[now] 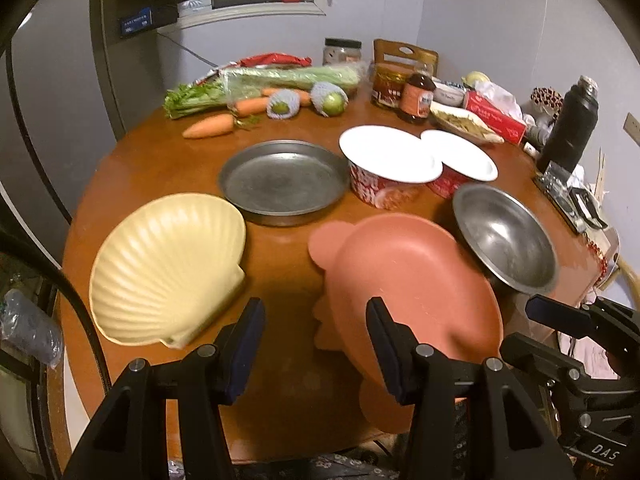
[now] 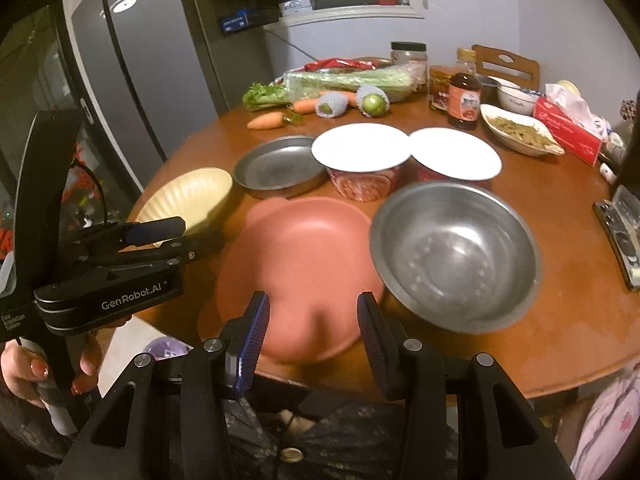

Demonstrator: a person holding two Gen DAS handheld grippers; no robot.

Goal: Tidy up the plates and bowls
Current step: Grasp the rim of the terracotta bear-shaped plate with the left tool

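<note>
Hovering over the near edge of the round table (image 1: pixel 132 152), both grippers hang with jaws apart, nothing between them. The left gripper (image 1: pixel 316 312) sits between the cream shell plate (image 1: pixel 168 264) and the pink bear-eared plate (image 1: pixel 404 272). The right gripper (image 2: pixel 314 304) is above that pink plate, steel bowl (image 2: pixel 456 252) just beside, steel pan (image 2: pixel 280 164) and two lidded noodle cups (image 2: pixel 362 152) farther back.

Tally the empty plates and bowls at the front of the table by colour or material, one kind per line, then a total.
Metal: 2, a flat pan and a deep bowl
Pink: 1, the eared plate
Cream: 1, the shell-shaped dish
Total: 4
</note>
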